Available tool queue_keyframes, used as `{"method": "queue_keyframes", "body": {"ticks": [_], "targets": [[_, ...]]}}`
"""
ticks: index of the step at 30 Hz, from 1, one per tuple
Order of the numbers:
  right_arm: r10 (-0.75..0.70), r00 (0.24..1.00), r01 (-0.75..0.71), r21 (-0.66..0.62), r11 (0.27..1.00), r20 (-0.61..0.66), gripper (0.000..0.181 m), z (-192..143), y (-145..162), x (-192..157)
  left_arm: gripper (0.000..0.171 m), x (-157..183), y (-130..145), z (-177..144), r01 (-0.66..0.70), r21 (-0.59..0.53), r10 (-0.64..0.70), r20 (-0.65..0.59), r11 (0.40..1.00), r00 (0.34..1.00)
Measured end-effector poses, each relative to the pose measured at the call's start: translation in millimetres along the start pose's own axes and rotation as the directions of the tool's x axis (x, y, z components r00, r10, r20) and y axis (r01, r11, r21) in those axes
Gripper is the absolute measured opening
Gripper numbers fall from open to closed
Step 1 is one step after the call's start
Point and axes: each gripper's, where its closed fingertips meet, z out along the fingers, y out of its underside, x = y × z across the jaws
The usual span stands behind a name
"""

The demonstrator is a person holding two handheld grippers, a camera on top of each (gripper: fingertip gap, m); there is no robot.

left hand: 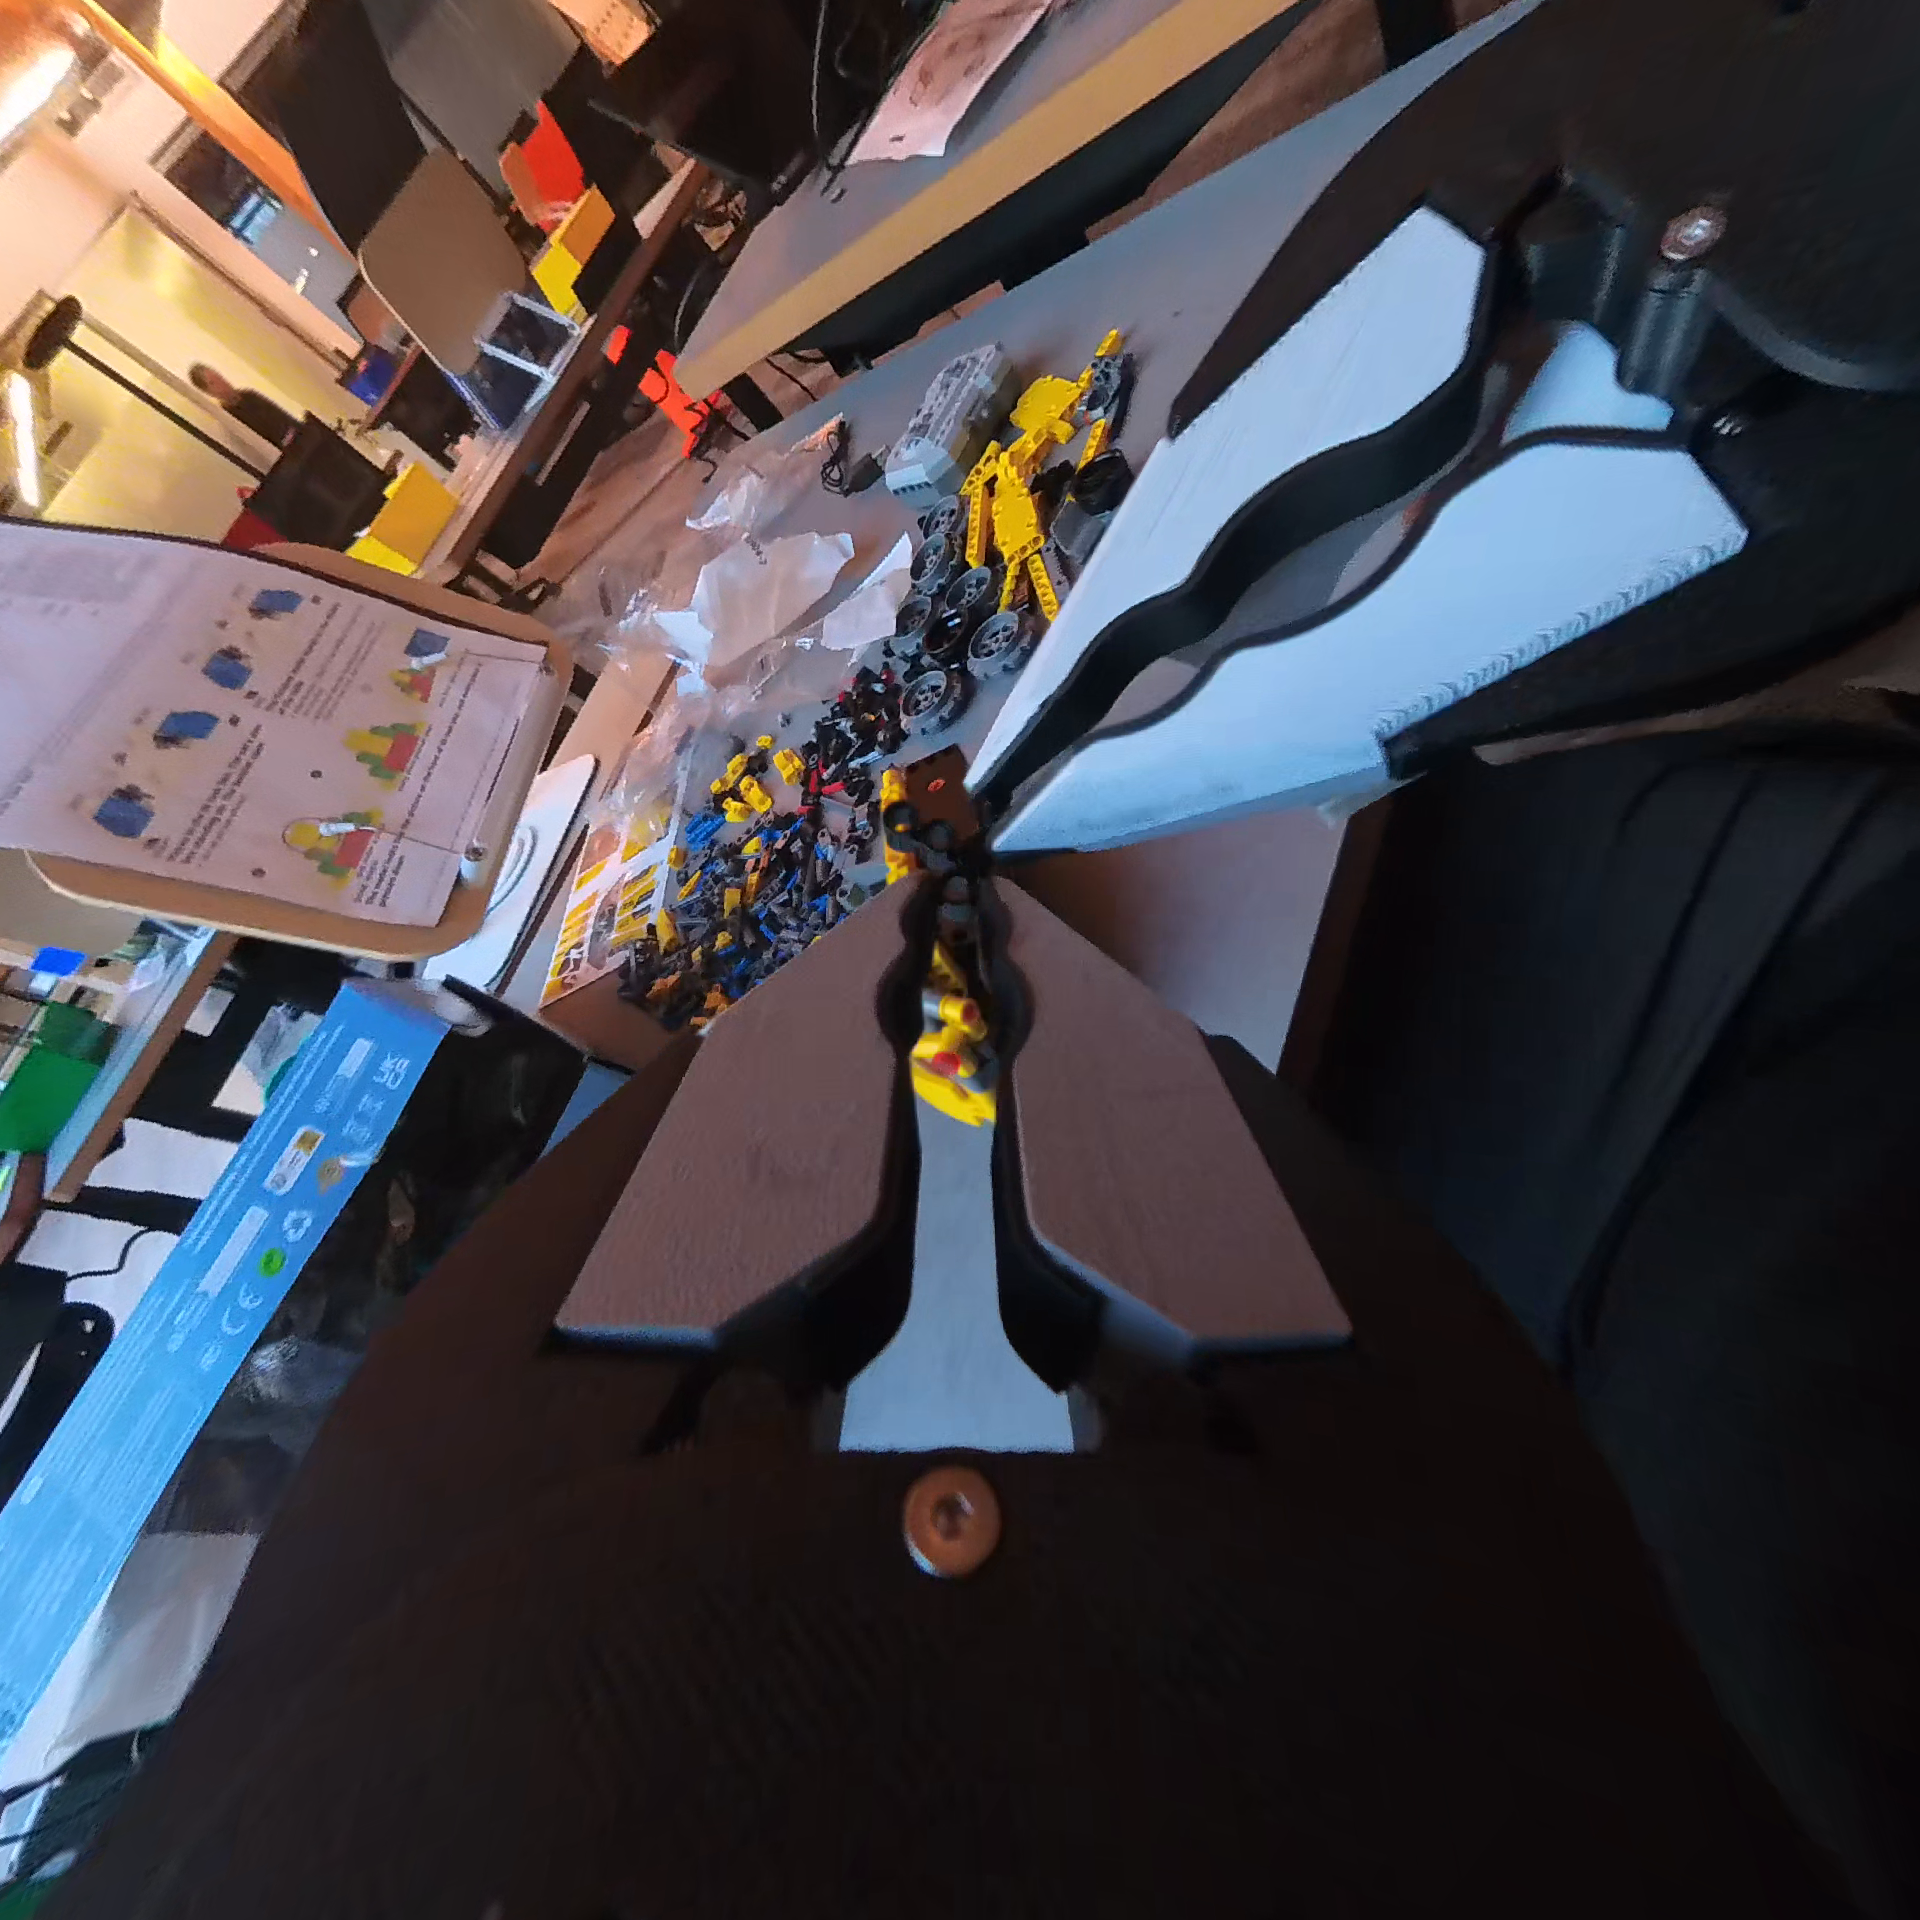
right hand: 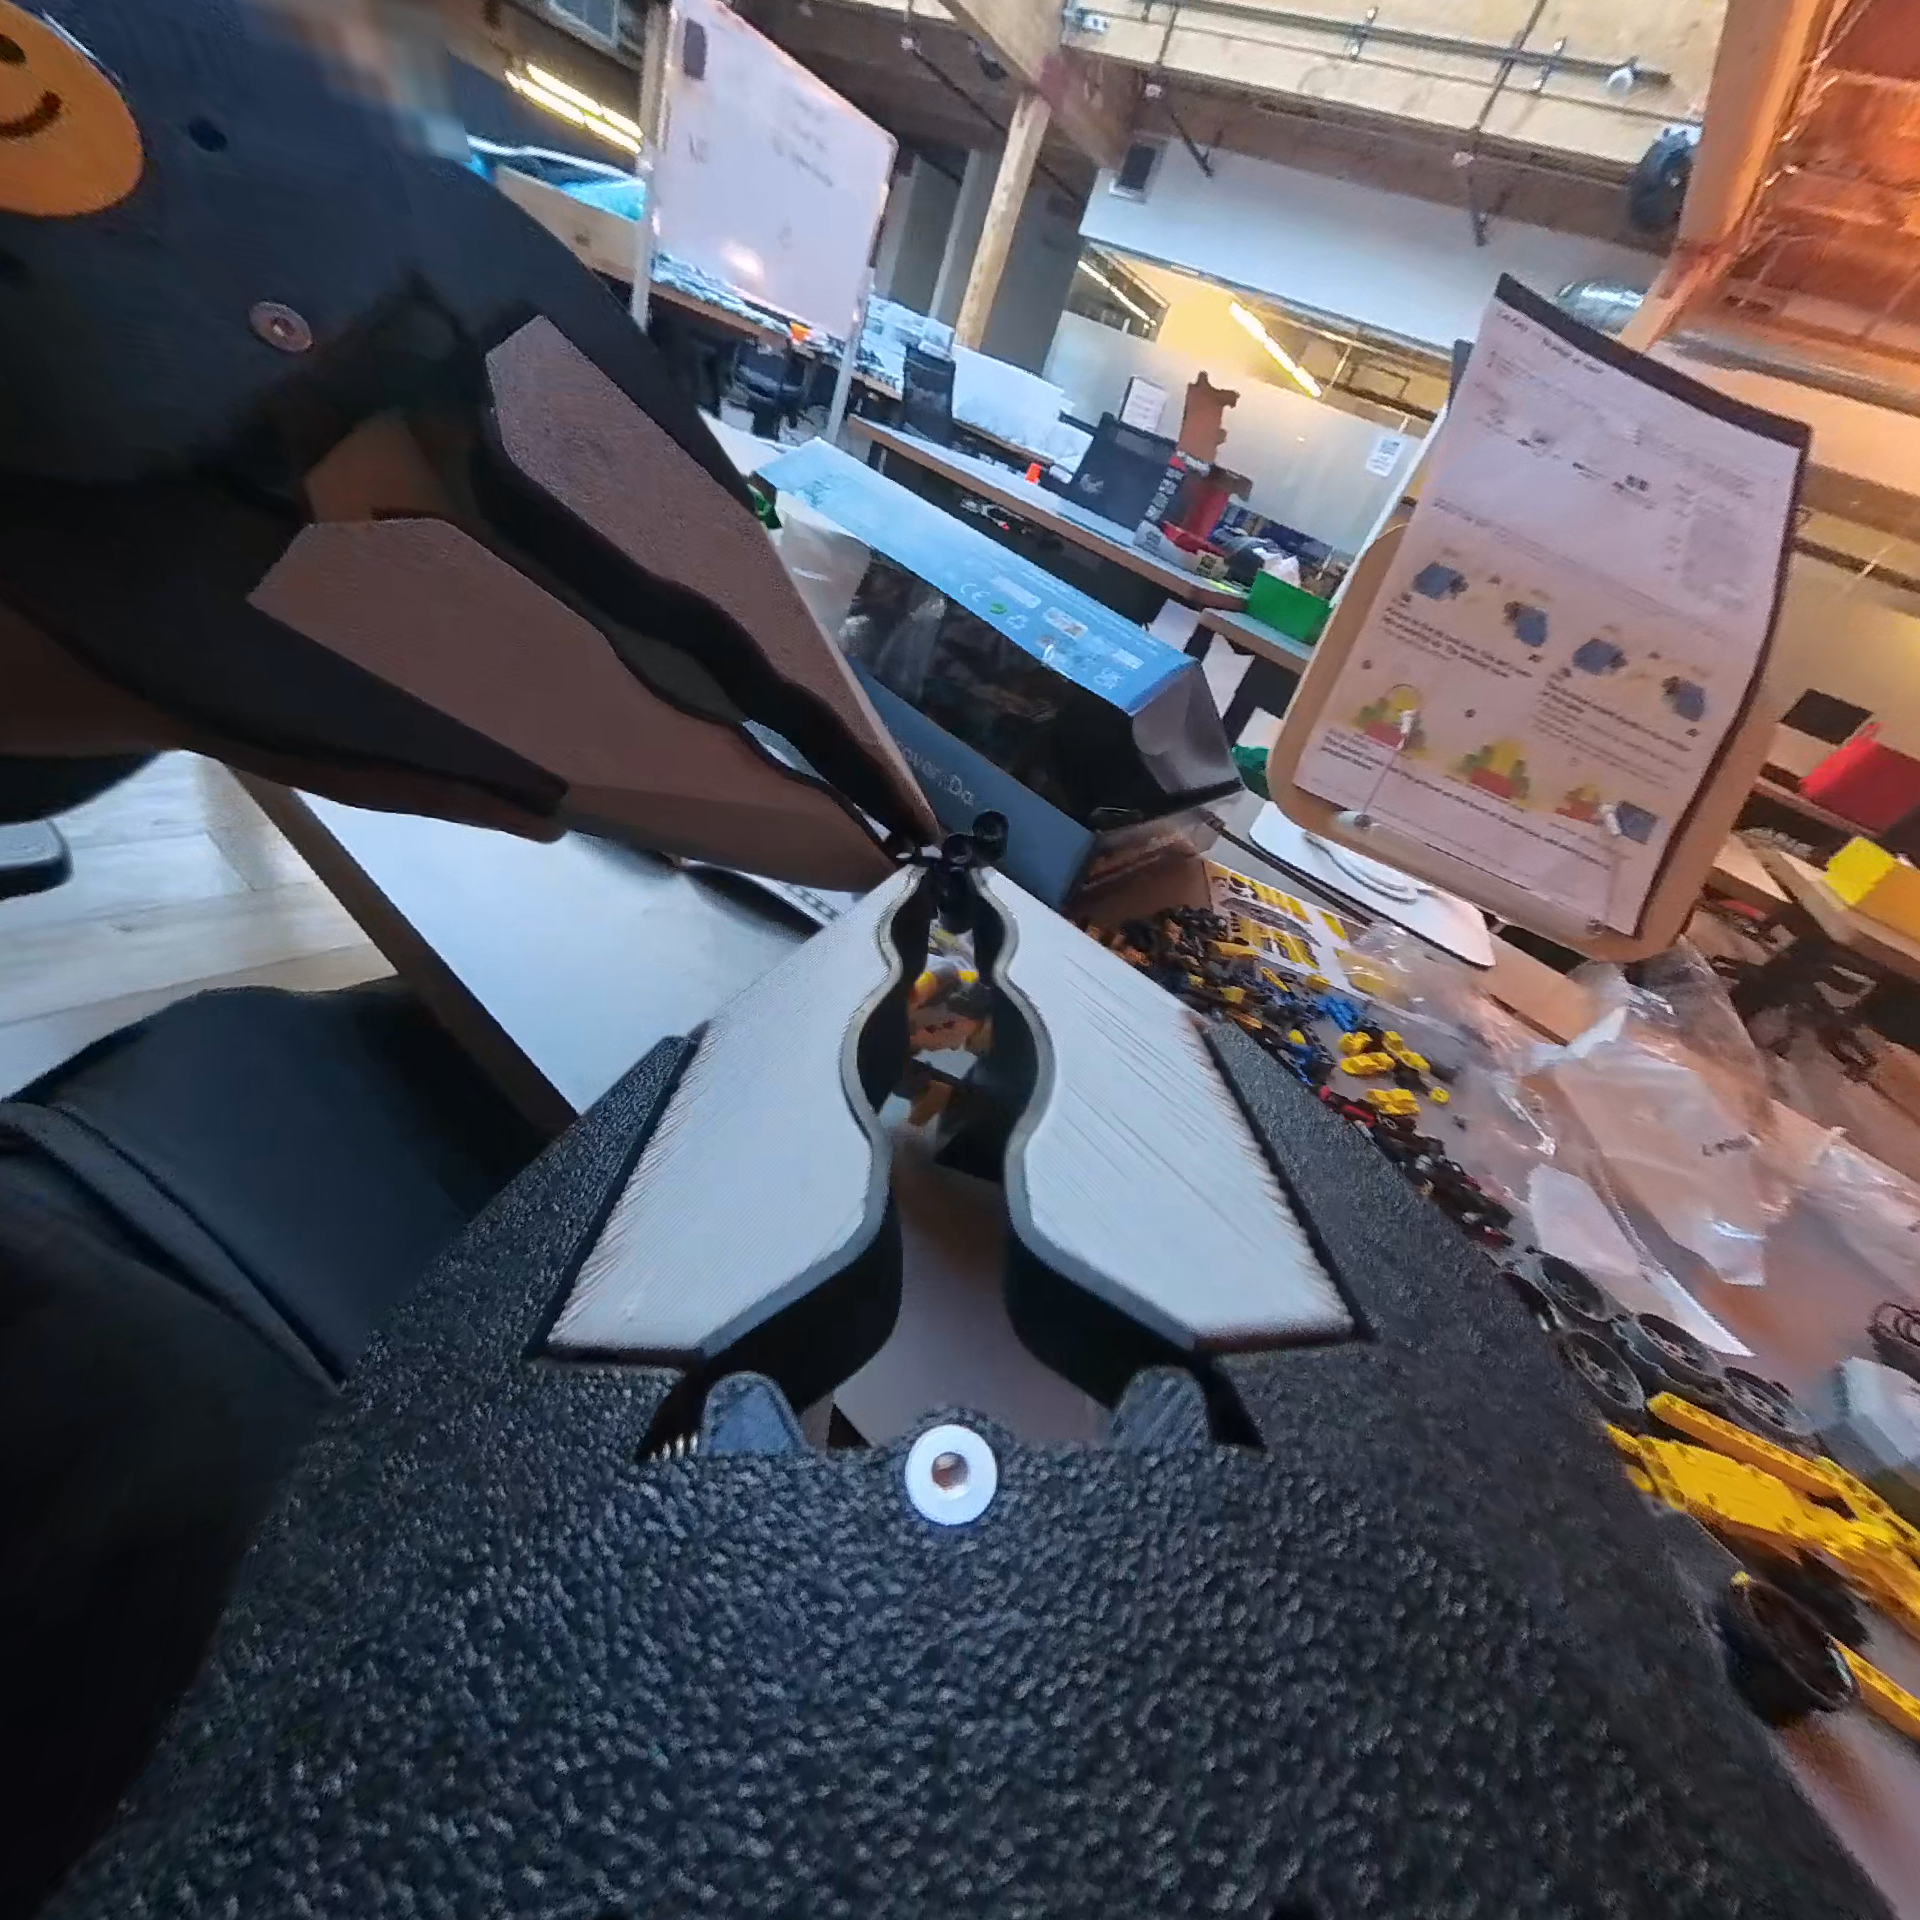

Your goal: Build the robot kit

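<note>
Brown-fingered left tool (left hand: 951, 883) is closed to a sliver on a small black-and-grey connector piece (left hand: 940, 847), tips meeting the white-fingered right tool (right hand: 945, 883), which pinches the same small black cluster from the other side. Both hold it up off the bench, tip to tip, likely so the two bits line up for joining. Exactly how many parts are in that cluster, cannot tell; too small and dark. Through the left tool's finger gap a yellow brick piece with red pins (left hand: 951, 1049) shows, blurred; held or lying below, unclear.

Beyond the tips, on the grey bench (left hand: 1174, 312): loose pile of small blue, yellow and black pins (left hand: 748, 883), row of grey wheels (left hand: 951, 613), half-built yellow beam frame (left hand: 1023, 488), crumpled clear plastic bags (left hand: 769, 582). Printed instruction sheet on a wooden stand (right hand: 1538, 665) is propped upright on the right in the right wrist view, facing the worker for reading. Long blue-edged box (right hand: 997, 603) lies behind the tips, partly hidden.
</note>
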Motion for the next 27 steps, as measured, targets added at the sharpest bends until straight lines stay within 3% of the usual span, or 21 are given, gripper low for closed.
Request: {"method": "queue_keyframes", "body": {"ticks": [6,10,12,16,19,27], "targets": [[0.093,0.994,-0.094,0.014,0.995,0.059,0.004,-8.4,4.7,5.8,0.004,8.1,-5.8,7.6,0.061,0.04,-0.06,-0.031,0.997,0.998],[0.171,0.967,-0.176,0.012,0.984,0.19,0.004,-6.4,11.0,12.1,0.007,6.8,-8.1,6.2,0.236,0.116,-0.226,-0.09,0.965,0.97],[0.187,0.947,-0.189,-0.017,0.982,0.261,0.004,-0.8,23.5,23.8,0.022,0.8,1.3,8.0,0.346,0.114,-0.332,-0.127,0.931,0.935],[0.324,0.853,-0.286,-0.153,0.946,0.41,0.004,21.2,57.1,48.1,0.027,-11.8,36.6,22.2,0.465,0.052,-0.452,-0.167,0.884,0.876],[0.373,0.748,-0.339,-0.167,0.926,0.549,0.004,32.3,57.8,51.1,0.029,-18.7,50.8,34.5,0.46,0.025,-0.451,-0.158,0.888,0.878],[0.389,0.597,-0.324,-0.233,0.917,0.702,0.004,46.9,62.0,44.7,0.029,-17.8,43.2,50.6,0.479,-0.004,-0.468,-0.224,0.878,0.855]]}}
